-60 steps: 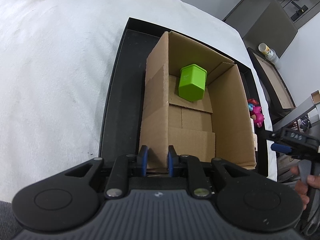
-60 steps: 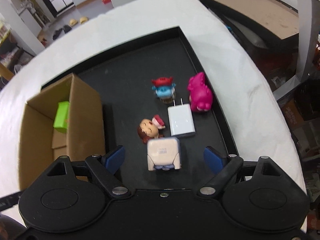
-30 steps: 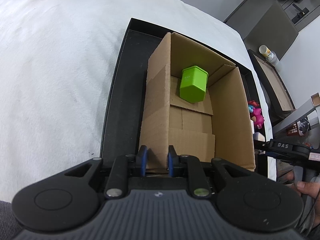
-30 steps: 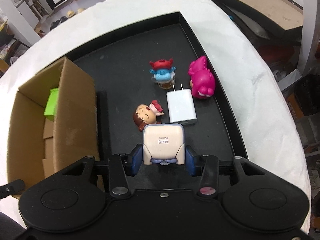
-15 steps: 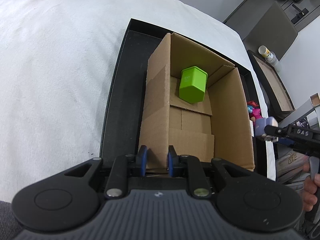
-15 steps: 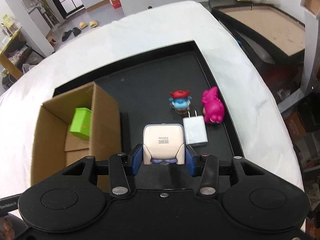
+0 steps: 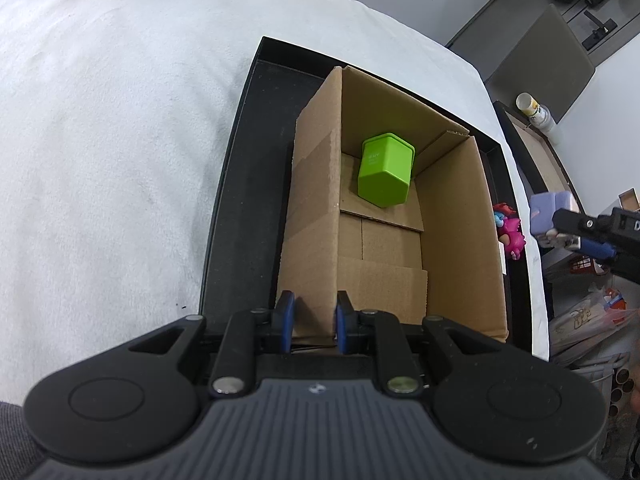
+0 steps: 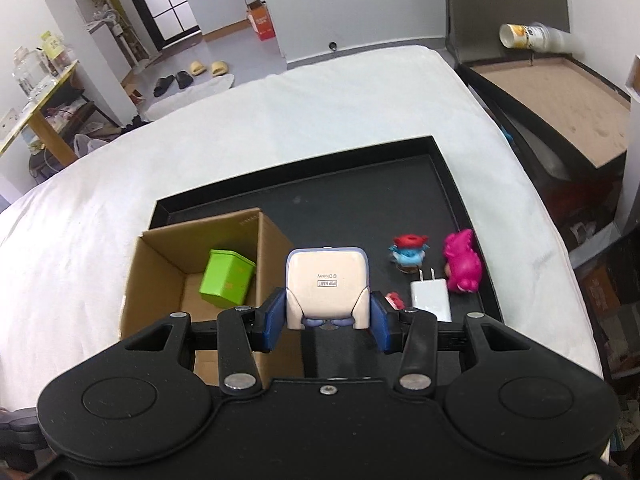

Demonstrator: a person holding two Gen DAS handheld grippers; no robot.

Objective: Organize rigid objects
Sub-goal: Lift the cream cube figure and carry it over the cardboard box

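Observation:
An open cardboard box (image 7: 316, 216) (image 8: 276, 240) stands on a black tray (image 7: 236, 184) (image 8: 360, 196). A green cube container (image 7: 385, 175) (image 8: 226, 282) lies inside it at the far end. My left gripper (image 7: 314, 320) is shut on the box's near left wall. My right gripper (image 8: 326, 318) is shut on a cream square toy (image 8: 326, 280) and holds it in the air above the tray, beside the box's right wall. The toy also shows at the right in the left wrist view (image 7: 550, 208).
On the tray right of the box lie a white charger (image 8: 430, 298), a pink toy (image 8: 462, 266) (image 7: 512, 240), a red-and-blue figure (image 8: 408, 254) and a partly hidden small doll (image 8: 396, 299). White cloth (image 7: 100, 140) covers the table. A second black tray (image 8: 552, 96) stands off to the right.
My right gripper closed on the cream toy, lifted it off the tray and carried it up and toward the box. The left gripper has kept its hold on the box wall.

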